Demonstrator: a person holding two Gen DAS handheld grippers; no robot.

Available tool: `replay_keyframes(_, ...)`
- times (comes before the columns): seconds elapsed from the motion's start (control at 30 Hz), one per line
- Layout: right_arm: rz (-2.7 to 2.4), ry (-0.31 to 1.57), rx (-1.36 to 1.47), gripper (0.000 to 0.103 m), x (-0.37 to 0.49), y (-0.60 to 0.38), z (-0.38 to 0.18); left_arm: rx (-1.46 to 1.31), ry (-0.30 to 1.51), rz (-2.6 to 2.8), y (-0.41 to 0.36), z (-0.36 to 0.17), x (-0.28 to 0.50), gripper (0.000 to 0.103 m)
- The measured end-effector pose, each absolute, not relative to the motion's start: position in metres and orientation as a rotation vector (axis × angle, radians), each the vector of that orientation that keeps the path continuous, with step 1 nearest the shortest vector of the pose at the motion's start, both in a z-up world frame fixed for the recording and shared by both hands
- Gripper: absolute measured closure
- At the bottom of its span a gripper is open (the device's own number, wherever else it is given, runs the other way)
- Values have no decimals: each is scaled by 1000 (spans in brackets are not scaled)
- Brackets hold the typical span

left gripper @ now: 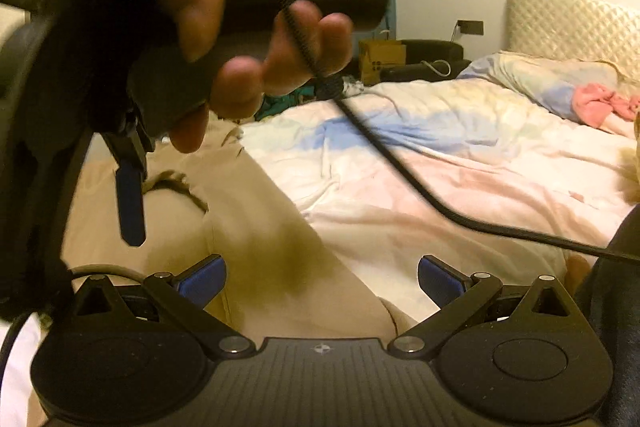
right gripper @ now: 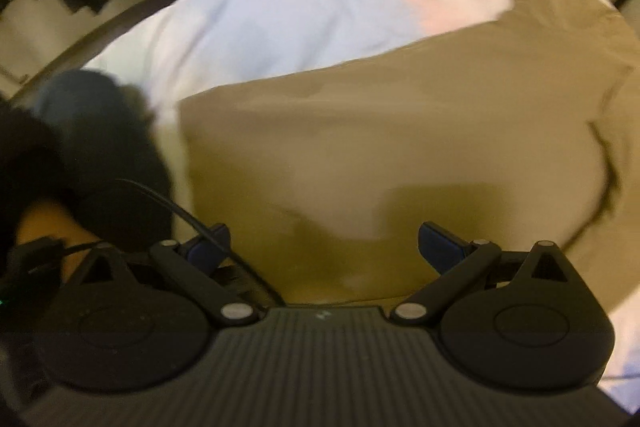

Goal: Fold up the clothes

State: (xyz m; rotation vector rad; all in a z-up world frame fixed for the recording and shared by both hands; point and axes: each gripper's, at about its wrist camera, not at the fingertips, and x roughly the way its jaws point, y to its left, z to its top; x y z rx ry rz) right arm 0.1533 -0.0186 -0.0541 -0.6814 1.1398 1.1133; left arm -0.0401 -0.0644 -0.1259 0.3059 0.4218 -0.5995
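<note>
Both claws released: left gripper (left gripper: 322, 281) and right gripper (right gripper: 323, 247) spread over tan garment (right gripper: 400, 147), flat near bed (right gripper: 280, 7) edge.

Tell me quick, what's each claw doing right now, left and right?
Left claw: open, holding nothing, above the beige garment.
Right claw: open, holding nothing, over the same garment.

A home bedroom: a bed with a rumpled pastel pink-and-blue duvet (left gripper: 460, 163), a quilted cream headboard (left gripper: 572, 27), a pillow (left gripper: 552, 83), and a wall socket (left gripper: 470, 27) beside a dark nightstand (left gripper: 428, 61).
</note>
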Motion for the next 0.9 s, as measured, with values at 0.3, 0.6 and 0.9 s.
replay_keyframes(0.3,922,1150,-366,1,200,-70,-59,288,156,-619,-46,-92,-80,0)
replay_keyframes(0.6,1013,1114,-23,0,178,-116,-105,-35,-20,-515,17,-42,-75,0)
replay_keyframes(0.9,966,831,231,0,108,-149,-115,-160,29,-267,91,-11,-45,0)
